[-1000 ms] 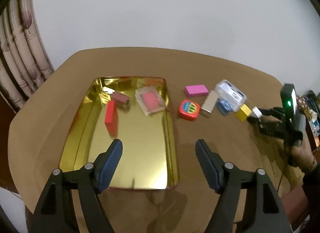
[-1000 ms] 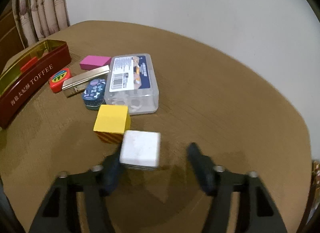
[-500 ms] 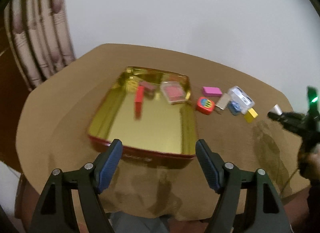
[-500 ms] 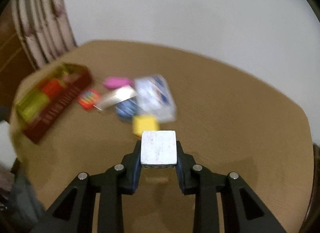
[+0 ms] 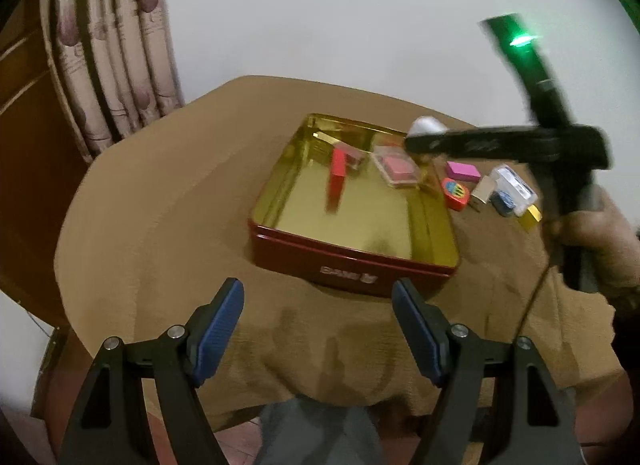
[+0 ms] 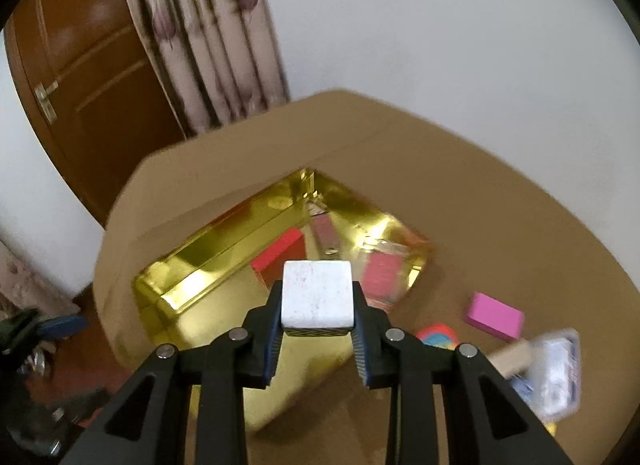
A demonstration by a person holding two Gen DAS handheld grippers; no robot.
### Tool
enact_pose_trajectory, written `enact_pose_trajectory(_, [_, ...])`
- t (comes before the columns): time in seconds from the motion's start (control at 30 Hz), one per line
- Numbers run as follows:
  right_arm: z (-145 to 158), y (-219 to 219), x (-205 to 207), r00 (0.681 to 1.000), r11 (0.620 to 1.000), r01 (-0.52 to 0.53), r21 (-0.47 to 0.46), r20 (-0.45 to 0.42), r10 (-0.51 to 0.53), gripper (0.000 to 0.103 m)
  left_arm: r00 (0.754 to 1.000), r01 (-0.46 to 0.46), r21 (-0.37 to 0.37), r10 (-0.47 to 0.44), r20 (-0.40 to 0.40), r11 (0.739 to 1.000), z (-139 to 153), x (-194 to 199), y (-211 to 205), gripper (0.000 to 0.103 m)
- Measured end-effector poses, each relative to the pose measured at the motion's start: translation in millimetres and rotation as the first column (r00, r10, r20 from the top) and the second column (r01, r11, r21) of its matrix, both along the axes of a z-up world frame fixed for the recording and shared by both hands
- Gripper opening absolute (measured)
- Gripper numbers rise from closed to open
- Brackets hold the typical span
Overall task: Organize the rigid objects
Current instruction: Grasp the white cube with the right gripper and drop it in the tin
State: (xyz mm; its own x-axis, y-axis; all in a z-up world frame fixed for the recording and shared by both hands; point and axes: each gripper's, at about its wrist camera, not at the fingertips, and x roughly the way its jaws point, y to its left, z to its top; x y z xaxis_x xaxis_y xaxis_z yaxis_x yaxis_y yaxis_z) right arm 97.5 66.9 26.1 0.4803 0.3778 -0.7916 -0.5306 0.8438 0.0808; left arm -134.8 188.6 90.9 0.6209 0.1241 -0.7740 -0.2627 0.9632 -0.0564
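Brown-covered table (image 5: 168, 201) bears a gold-lined red tin (image 5: 352, 261). Inside the tin: a red block (image 5: 337, 173) and a clear case with a pink insert (image 5: 397, 171). Beside it on the cloth — a pink block (image 5: 463, 170), among other small items. Right gripper (image 6: 317, 329) is clenched on a white cube (image 6: 317, 294), held above the tin. Left gripper (image 5: 318, 329) — fingers spread, nothing between them, at the table's near edge.

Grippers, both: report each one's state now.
Left gripper: open, holding nothing.
Right gripper: shut on the white cube, above the gold tin.
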Motion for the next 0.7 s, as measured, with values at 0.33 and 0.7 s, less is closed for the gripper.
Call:
enact_pose_trajectory(0.33, [-51, 57, 29, 0.993, 0.986, -0.037, -0.161, -0.115, 0.018, 0.03, 1.0, 0.013, -0.057, -0.014, -0.02, 0.998, -9, 4, 20, 0.075])
enact_pose_trajectory(0.7, [-46, 65, 34, 0.992, 0.981, -0.046, -0.188, -0.121, 0.024, 0.03, 0.999, 0.013, -0.088, -0.016, -0.029, 0.996, -15, 4, 22, 0.076])
